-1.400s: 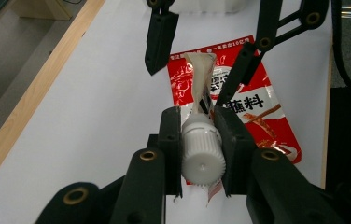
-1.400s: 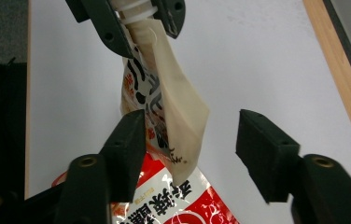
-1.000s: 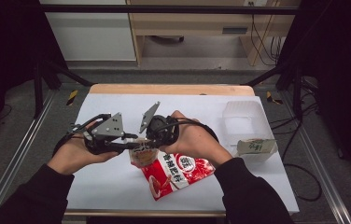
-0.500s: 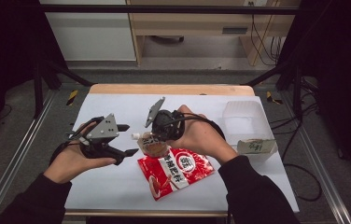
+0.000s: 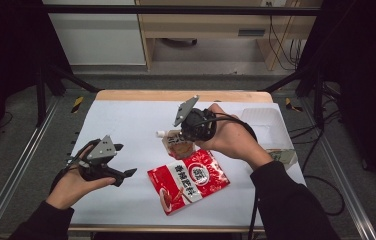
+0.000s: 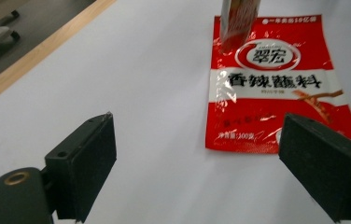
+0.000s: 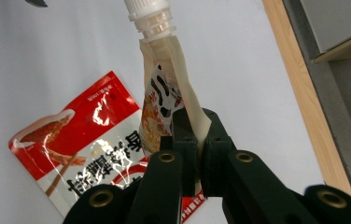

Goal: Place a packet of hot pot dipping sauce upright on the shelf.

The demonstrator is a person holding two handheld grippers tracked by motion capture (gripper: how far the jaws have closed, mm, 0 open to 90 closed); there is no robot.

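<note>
A beige spouted pouch with a white cap hangs tilted over the table's middle. My right gripper is shut on its lower part, and the black jaws pinch the film. A flat red sauce packet lies on the white table just nearer than the pouch, also seen in the left gripper view. My left gripper is low at the near left, apart from both. Its jaws have just been opening and stand wide with nothing between them.
A clear plastic box sits at the back right, and a small carton lies near the right edge. The table's wooden far edge and metal frame rails border the white surface.
My left gripper has come away from the pouch, moved left and down toward the near side, and opened wide. The right gripper has carried the pouch slightly farther away.
</note>
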